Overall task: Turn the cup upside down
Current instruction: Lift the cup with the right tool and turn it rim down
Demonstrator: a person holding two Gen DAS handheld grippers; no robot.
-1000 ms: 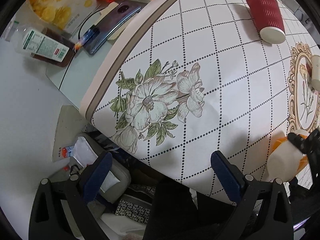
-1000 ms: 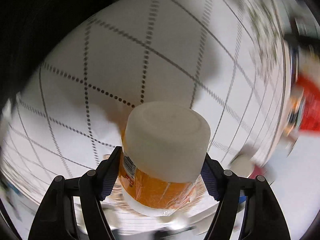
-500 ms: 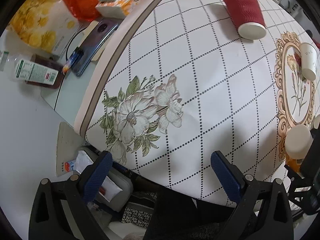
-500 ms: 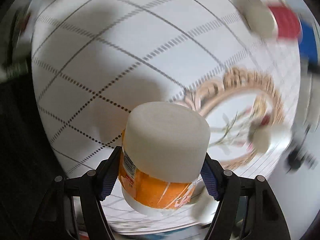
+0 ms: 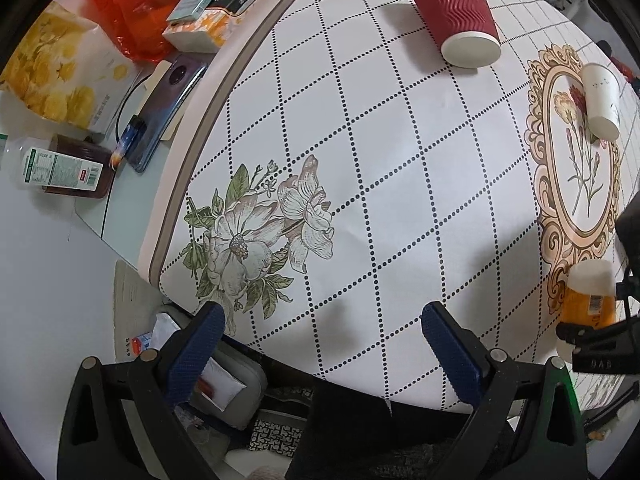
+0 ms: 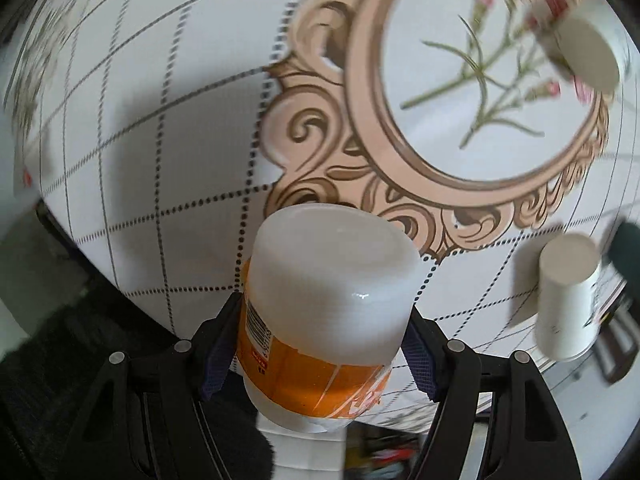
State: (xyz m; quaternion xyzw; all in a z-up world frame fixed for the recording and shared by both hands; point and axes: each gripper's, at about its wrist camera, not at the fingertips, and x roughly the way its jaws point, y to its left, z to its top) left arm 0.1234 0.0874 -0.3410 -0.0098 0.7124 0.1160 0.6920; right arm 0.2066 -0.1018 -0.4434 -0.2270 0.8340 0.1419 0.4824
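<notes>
My right gripper (image 6: 320, 344) is shut on an orange-and-white plastic cup (image 6: 320, 320), its closed white base pointing toward the table, held above the near edge of the patterned tablecloth (image 6: 160, 120). In the left wrist view the same cup (image 5: 588, 296) shows at the right edge, base up, in the right gripper's black fingers (image 5: 592, 336). My left gripper (image 5: 324, 340) is open and empty over the table's near edge.
A red ripple paper cup (image 5: 456, 12) stands upside down at the far side. A white paper cup (image 5: 600, 100) stands upside down on the ornate oval print (image 6: 472, 80); another white cup (image 6: 564, 296) stands at right. Phone, boxes and bags (image 5: 168, 92) lie on the left surface.
The right gripper has swung round with the cup, from over the plain grid to beside the ornate oval print. The left gripper has pulled back slightly; it stays open.
</notes>
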